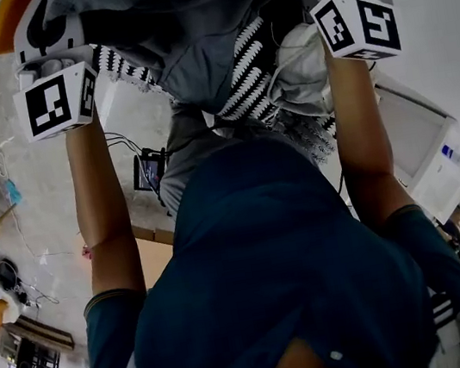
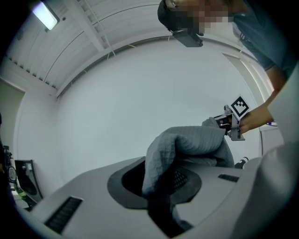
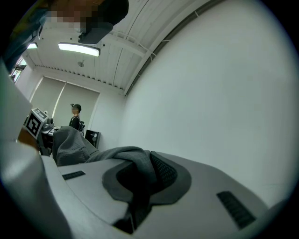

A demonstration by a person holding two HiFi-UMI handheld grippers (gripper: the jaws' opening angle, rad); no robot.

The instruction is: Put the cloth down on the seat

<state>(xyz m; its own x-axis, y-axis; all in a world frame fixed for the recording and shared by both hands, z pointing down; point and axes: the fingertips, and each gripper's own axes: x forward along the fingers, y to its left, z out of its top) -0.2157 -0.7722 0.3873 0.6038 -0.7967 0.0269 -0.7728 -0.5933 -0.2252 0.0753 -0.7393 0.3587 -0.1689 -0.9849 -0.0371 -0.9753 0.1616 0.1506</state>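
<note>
Grey, waffle-textured cloth hung stretched between the 2 grippers, held up in the air in front of the person. The left gripper had its jaws narrowed onto 1 edge of the fabric, which bunched out of the gap. The right gripper pinched the opposite edge with its jaws almost together. In the head view the cloth spanned between both marker cubes. No view showed a seat clearly, and nothing had been laid down. By my reading, the carrying was underway, with lowering, spreading and release all left.
</note>
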